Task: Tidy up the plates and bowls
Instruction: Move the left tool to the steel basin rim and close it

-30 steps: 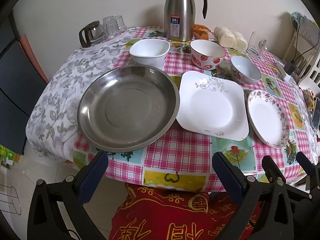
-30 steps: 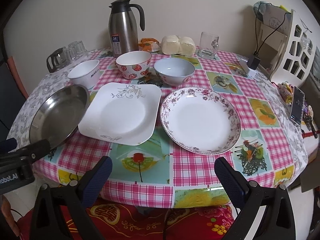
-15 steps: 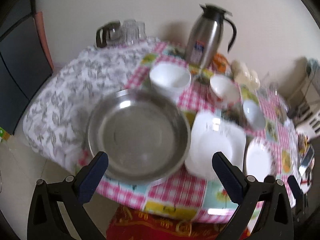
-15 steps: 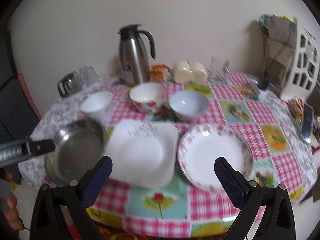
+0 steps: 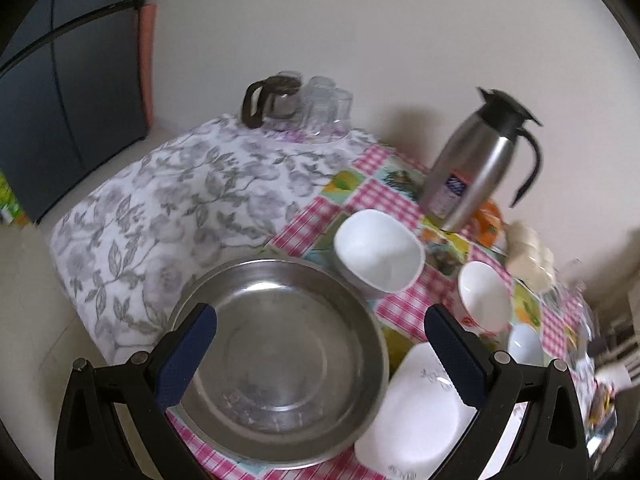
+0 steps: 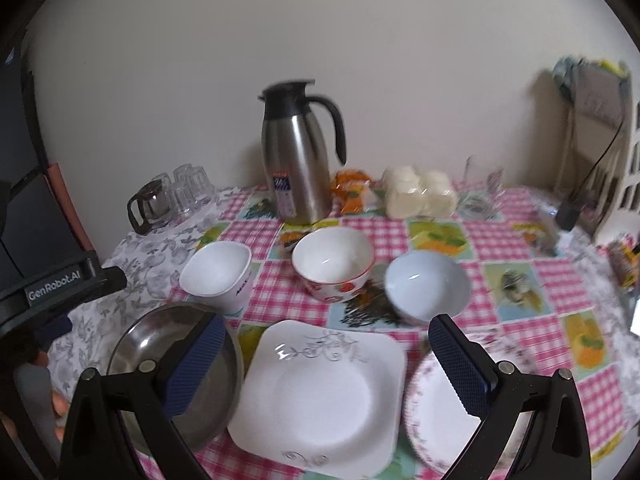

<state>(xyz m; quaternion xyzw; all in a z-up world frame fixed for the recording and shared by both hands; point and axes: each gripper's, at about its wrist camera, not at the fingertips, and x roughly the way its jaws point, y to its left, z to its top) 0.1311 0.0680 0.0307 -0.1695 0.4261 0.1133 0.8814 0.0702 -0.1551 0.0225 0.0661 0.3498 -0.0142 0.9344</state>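
We hold our left gripper (image 5: 320, 344) with its fingers spread wide above the stainless steel basin (image 5: 280, 364), which sits at the near left edge of the table (image 6: 516, 280), partly on the grey floral cloth (image 5: 168, 216). Nothing is between the pads. Our right gripper (image 6: 326, 360) is likewise spread and empty, hovering over the white square plate (image 6: 320, 396), which lies just beside the basin on the pink checked tablecloth. To the right of that plate lies the round floral-rimmed plate (image 6: 436, 412), partly hidden behind our right finger. Behind the plates stand three bowls in a row: a white square bowl (image 6: 218, 274), a strawberry-patterned bowl (image 6: 332, 266) and a pale blue bowl (image 6: 426, 284). Farther back a steel thermos jug (image 6: 298, 152) stands upright, with a glass pot (image 6: 150, 204) and tumblers at the left.
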